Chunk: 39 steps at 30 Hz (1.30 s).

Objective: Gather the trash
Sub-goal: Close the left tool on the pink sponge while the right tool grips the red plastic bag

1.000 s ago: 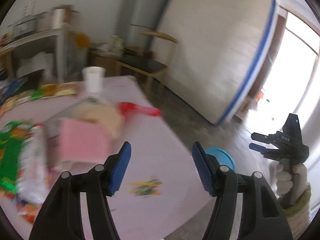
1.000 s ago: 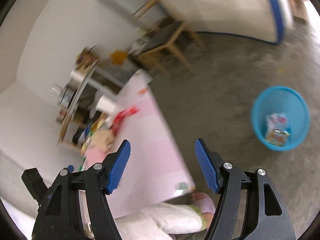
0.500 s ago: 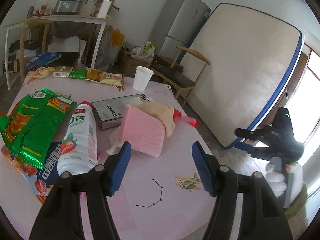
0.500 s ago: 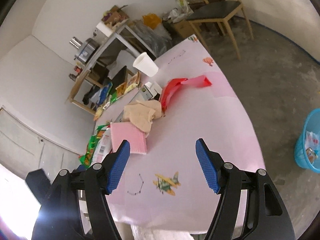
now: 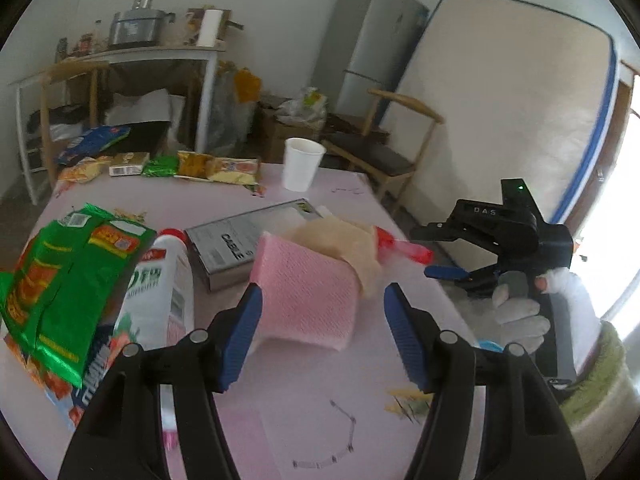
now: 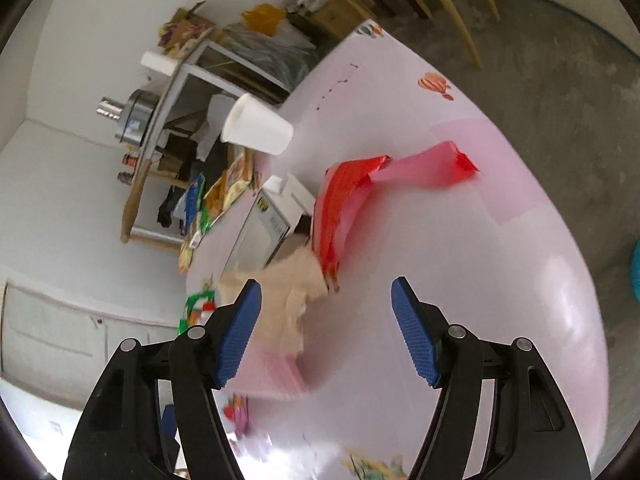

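Fingers spread, both grippers empty | left gripper (image 5: 322, 334) over pink sponge (image 5: 308, 294) | right gripper (image 6: 326, 330) near red wrapper (image 6: 344, 208) | pink counter (image 6: 460, 264)

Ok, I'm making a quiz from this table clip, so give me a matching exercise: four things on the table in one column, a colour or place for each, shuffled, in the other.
Things:
1. paper cup
2. sponge
3. snack bag
4. torn wrapper

Descriptions:
A. green, at the table's left edge in the left wrist view
B. red and shiny, beside the beige cloth
C. white, upright at the far side of the table
D. pink, lying ahead of the open left gripper

Pairs: 1-C, 2-D, 3-A, 4-B
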Motion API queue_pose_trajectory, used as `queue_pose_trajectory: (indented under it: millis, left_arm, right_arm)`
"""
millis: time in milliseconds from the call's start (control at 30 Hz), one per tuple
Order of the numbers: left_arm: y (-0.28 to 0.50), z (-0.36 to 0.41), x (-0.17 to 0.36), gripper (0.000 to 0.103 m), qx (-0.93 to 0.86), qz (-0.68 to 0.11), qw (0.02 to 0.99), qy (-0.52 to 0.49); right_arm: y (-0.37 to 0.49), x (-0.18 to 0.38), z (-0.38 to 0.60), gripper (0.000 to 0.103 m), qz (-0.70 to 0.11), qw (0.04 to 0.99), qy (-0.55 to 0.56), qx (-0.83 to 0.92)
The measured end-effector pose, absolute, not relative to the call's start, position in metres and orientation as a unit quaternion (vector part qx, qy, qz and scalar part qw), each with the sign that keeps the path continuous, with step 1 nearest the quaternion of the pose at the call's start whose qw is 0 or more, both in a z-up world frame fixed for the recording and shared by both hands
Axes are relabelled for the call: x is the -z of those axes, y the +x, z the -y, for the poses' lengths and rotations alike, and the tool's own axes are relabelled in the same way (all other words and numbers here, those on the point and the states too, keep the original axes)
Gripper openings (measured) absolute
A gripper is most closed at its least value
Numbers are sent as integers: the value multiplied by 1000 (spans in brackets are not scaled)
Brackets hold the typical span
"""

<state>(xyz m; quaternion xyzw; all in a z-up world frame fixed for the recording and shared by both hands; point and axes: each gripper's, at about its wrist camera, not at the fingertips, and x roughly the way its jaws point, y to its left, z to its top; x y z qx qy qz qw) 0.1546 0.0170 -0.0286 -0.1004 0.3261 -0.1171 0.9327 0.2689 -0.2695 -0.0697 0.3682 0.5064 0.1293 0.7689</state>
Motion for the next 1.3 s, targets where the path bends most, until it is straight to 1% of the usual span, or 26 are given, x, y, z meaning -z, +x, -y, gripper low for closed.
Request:
queue_pose_trajectory:
  millis: [67, 100, 133, 300, 367, 400, 467, 567, 600, 767, 800, 833, 867, 900, 933, 967, 1033, 1067, 1100, 1133, 1300]
  left_arm:
    - [168, -16, 31, 62, 90, -334, 932, -103]
    - [174, -15, 33, 66, 86, -337, 931, -106]
    - [180, -14, 35, 67, 86, -341, 930, -108]
    - [204, -11, 54, 67, 67, -377, 917, -113]
    - [209, -14, 59, 67, 59, -382, 914, -120]
    - [211, -15, 61, 67, 56, -385, 913, -122]
    - [215, -20, 67, 67, 49, -394, 909, -129]
    - [217, -24, 71, 67, 44, -401, 906, -131]
    - [217, -24, 71, 67, 40, -402, 906, -128]
    - [215, -28, 72, 46, 41, -402, 905, -133]
    - [214, -29, 72, 40, 43, -402, 905, -135]
    - [213, -30, 72, 37, 43, -402, 904, -137]
    - [213, -30, 72, 36, 43, -400, 905, -138]
    - [211, -31, 71, 30, 45, -396, 906, -140]
    - [210, -31, 70, 26, 46, -393, 907, -140]
    - [208, -32, 69, 24, 48, -390, 908, -143]
    - [206, -34, 66, 15, 55, -386, 909, -150]
    - [204, -35, 64, 14, 58, -383, 909, -153]
    - [203, -35, 62, 6, 61, -380, 910, -155]
    - [201, -36, 60, 1, 62, -377, 911, -156]
    - [193, -34, 55, 0, 80, -363, 915, -158]
  right_arm:
    - [281, 74, 267, 64, -512, 765, 370, -125]
    - [288, 76, 265, 64, -515, 764, 369, -123]
    - [294, 79, 263, 63, -519, 763, 367, -121]
    - [312, 93, 257, 53, -531, 762, 356, -105]
    - [315, 96, 254, 45, -530, 765, 350, -108]
    - [316, 97, 254, 42, -529, 767, 347, -108]
    - [317, 100, 253, 29, -527, 770, 341, -110]
    - [317, 104, 256, 18, -520, 771, 347, -116]
    - [317, 105, 258, 17, -518, 771, 350, -118]
    - [314, 101, 259, 8, -504, 777, 354, -127]
    - [313, 100, 259, 7, -502, 779, 353, -128]
    - [312, 98, 258, 6, -500, 781, 351, -129]
    - [311, 96, 258, 3, -498, 784, 349, -128]
    - [310, 95, 257, 2, -496, 785, 348, -128]
    - [310, 94, 257, 1, -494, 787, 347, -128]
    - [309, 92, 257, 1, -492, 790, 343, -127]
    - [308, 89, 256, 0, -489, 794, 339, -126]
    - [307, 88, 256, 0, -487, 795, 338, -126]
    - [307, 87, 255, 0, -486, 797, 336, -125]
    - [306, 86, 255, 0, -485, 798, 335, -124]
    - [300, 79, 257, 0, -478, 807, 326, -119]
